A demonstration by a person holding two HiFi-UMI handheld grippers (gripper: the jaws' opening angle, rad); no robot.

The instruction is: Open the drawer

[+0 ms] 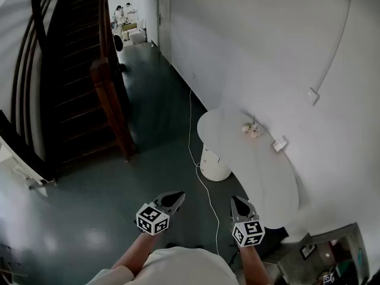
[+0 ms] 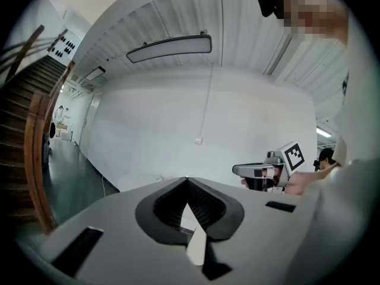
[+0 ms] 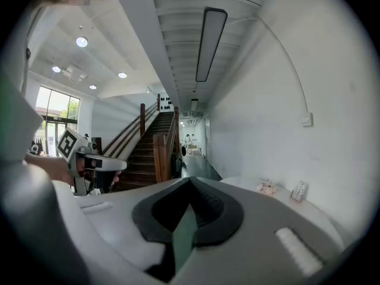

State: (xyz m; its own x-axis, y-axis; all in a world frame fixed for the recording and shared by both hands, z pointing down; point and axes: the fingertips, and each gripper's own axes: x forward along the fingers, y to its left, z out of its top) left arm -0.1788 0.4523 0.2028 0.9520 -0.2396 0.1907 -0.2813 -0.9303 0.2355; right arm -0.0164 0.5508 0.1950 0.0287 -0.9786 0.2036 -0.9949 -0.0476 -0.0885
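a drawer cannot be made out in any of the views, so i cannot tell where it is. the left claw is closed: its two jaws meet at the tips and nothing is between them. the right claw is closed in the same way and also holds nothing. both are held in the air in front of the person, side by side and apart, pointing almost level, above the dark green floor. ahead of the right claw a white oval counter stands against the white wall. on the counter, near the wall, there are a small pale ornament and a small white card, a little apart from each other. beside the far end of the counter is a round white base, and a white cable runs along the floor next to it. higher on the wall is a small white box with a thin pipe going up from it. to the left rises a dark wooden staircase with a brown post. far down the corridor are two people, too small to tell more.
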